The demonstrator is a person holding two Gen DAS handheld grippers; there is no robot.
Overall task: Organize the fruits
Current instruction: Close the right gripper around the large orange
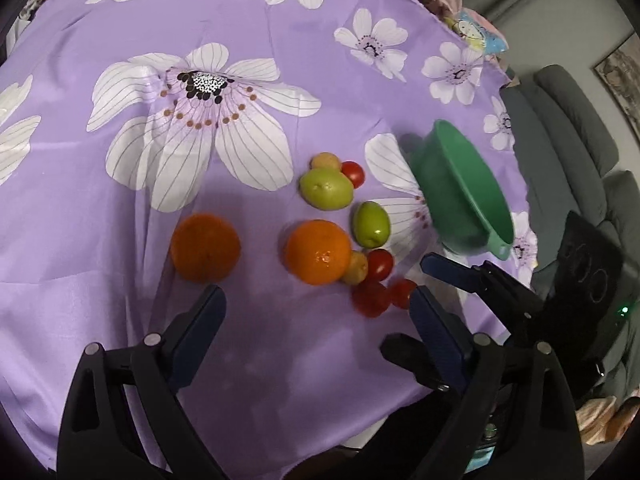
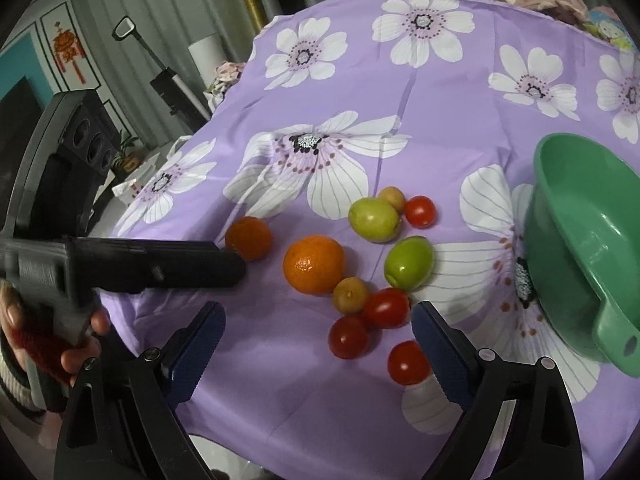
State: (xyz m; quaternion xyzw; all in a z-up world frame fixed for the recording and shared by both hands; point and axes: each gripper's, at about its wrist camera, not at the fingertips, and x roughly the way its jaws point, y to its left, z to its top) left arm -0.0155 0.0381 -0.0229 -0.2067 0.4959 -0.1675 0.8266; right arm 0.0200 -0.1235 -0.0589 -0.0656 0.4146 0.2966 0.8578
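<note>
On the purple flowered cloth (image 1: pixel 120 216) lie two oranges (image 1: pixel 318 252) (image 1: pixel 205 248), two green fruits (image 1: pixel 326 189) (image 1: pixel 371 224), two small yellowish fruits and several cherry tomatoes (image 1: pixel 370 298). A green bowl (image 1: pixel 464 188) with a handle stands to their right. My left gripper (image 1: pixel 316 300) is open above the cloth, just short of the oranges, and holds nothing. My right gripper (image 2: pixel 318 320) is open over the near tomatoes (image 2: pixel 348 336); its pads touch none of them. The nearer orange (image 2: pixel 314 264) and the bowl (image 2: pixel 576 248) lie beyond it.
A hand (image 2: pixel 80 344) with a red cuff holds the left gripper (image 2: pixel 236 268), side-on at the left of the right wrist view. The cloth's front edge runs close below both grippers. A grey sofa (image 1: pixel 560 140) stands to the right, and speakers and a wall to the left.
</note>
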